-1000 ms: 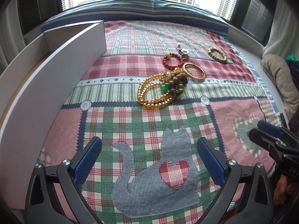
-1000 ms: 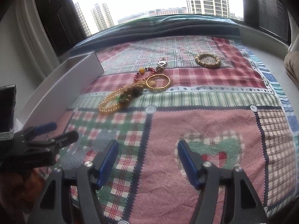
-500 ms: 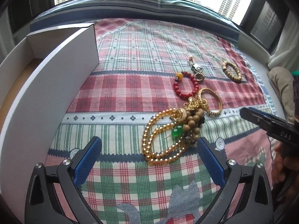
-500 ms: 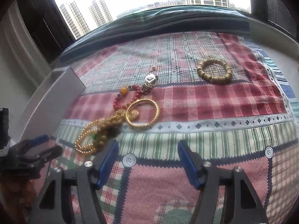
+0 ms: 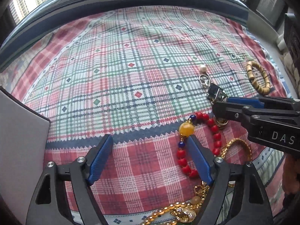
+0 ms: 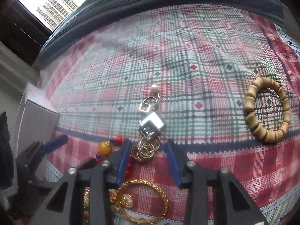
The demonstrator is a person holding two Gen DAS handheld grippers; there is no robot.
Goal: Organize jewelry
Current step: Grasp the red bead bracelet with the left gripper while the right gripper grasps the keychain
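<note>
Silver keychain charm (image 6: pixel 150 125): lying mid-bed on plaid quilt (image 6: pixel 187 56), right hand-held gripper (image 6: pixel 148 150) spreading around its rings, probably for pickup. Left hand-held gripper (image 5: pixel 150 155) hovering spread beside red bead bracelet (image 5: pixel 215 136).

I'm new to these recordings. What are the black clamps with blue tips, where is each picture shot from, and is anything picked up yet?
No robot here: a person holds a two-finger gripper in each hand, each with a forward-looking fisheye camera. The left gripper is open beside the red bead bracelet. The right gripper is open around the ring end of a silver keychain, not holding it. On the plaid quilt also lie a gold bangle, a wooden bead bracelet and a tangle of gold beads. A white box stands at left.
</note>
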